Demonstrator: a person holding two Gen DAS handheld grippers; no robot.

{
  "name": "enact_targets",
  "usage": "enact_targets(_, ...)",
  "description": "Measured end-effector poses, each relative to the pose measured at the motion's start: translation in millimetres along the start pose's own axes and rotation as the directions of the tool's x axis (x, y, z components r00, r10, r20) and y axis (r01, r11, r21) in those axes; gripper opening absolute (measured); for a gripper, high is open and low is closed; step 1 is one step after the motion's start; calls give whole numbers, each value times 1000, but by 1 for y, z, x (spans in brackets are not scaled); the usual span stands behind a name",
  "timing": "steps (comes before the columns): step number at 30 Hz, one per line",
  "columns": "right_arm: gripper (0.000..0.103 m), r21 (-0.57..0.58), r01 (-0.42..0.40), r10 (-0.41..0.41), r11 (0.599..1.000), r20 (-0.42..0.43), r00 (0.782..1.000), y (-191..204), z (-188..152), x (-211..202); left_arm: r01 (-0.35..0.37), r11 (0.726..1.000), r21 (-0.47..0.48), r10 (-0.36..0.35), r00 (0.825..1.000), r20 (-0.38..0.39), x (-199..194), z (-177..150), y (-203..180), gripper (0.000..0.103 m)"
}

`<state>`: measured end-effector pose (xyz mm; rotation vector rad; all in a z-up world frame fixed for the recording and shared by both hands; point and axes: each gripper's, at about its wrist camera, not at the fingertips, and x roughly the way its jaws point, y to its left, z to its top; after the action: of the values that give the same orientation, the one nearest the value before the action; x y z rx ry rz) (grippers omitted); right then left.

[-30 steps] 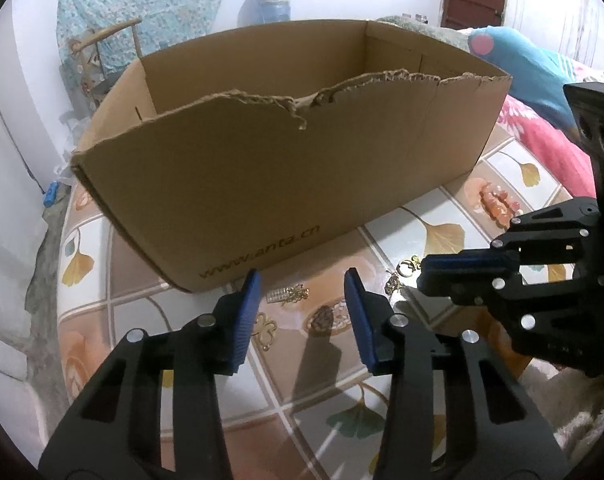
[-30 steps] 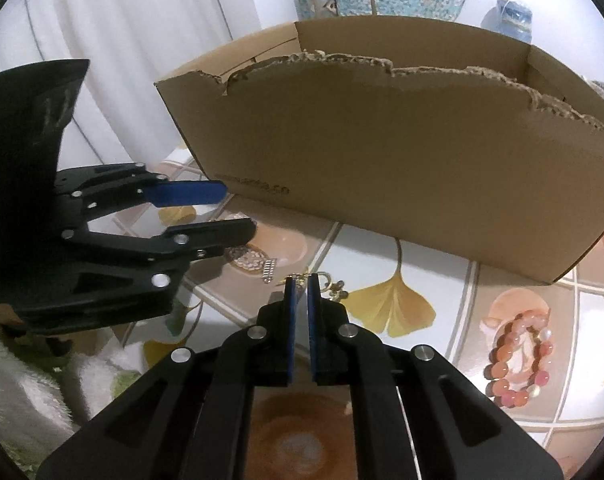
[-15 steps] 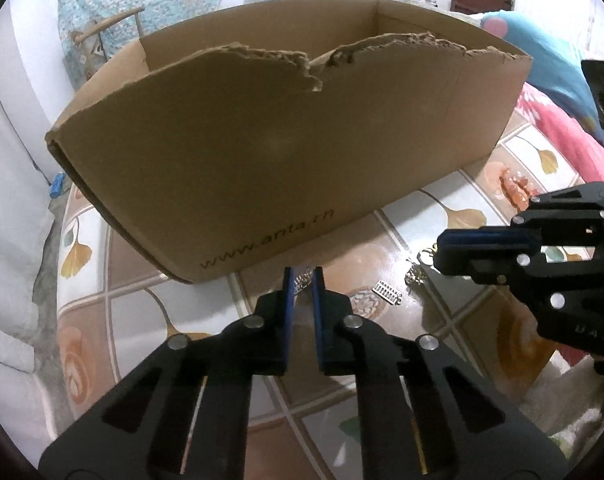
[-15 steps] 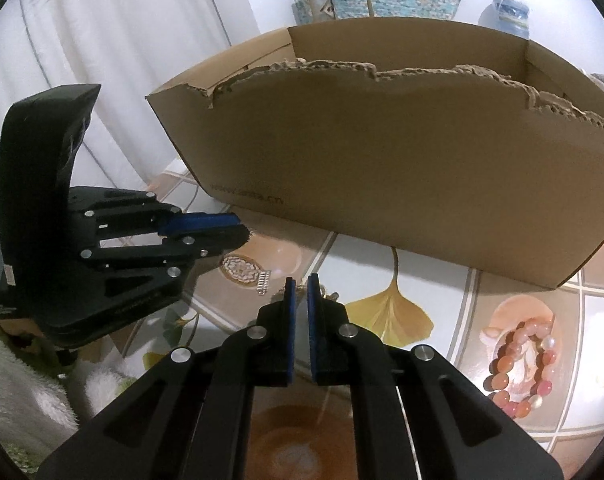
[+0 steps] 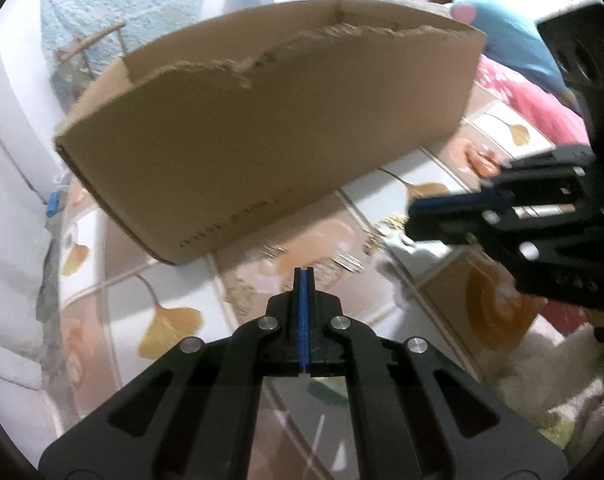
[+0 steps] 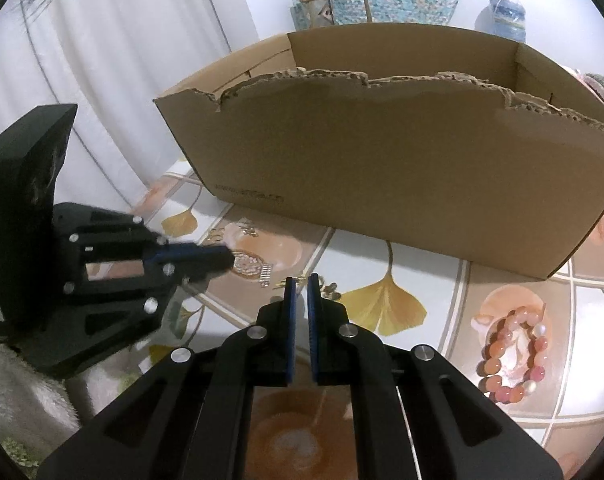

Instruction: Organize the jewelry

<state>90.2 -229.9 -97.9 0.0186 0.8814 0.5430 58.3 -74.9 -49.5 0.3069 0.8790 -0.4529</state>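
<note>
My left tongs (image 5: 304, 271) were open and are now squeezing shut. I cannot tell what they are gripping. My right tongs (image 6: 302, 279) are staying nearly shut. Jewelry (image 6: 247, 266) is lying beside the box (image 6: 382, 160).

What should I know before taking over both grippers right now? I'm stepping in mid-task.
Left gripper: shut, with nothing visible between its pads.
Right gripper: pads almost together; I cannot tell whether it is pinching anything.
Cardboard box: stands on the tablecloth; its inside is hidden, so what is done is unclear.
Left to do: bead bracelet, round brooch, silver clip and gold pieces lie outside the box.
</note>
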Motion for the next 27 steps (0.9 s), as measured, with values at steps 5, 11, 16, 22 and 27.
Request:
enact_targets(5, 6, -15, -15, 14, 1000, -2, 1000, 7, 0, 1, -35, 999, -3, 36, 999, 36, 4, 10, 13, 13)
enact_targets(11, 6, -3, -20, 20, 1000, -7, 1000, 4, -2, 0, 18, 1000, 18, -18, 999, 39, 15, 19, 22, 24)
enact_targets(16, 6, 27, -32, 32, 999, -11, 999, -3, 2, 5, 45, 999, 15, -45, 999, 4, 24, 17, 28, 25)
enact_targets(22, 6, 40, -42, 43, 998, -10, 999, -9, 6, 6, 104, 994, -38, -105, 994, -21, 21, 15, 38, 17)
enact_targets(27, 6, 40, -43, 43, 998, -10, 999, -10, 7, 7, 104, 995, -2, -104, 994, -31, 16, 8, 28, 5)
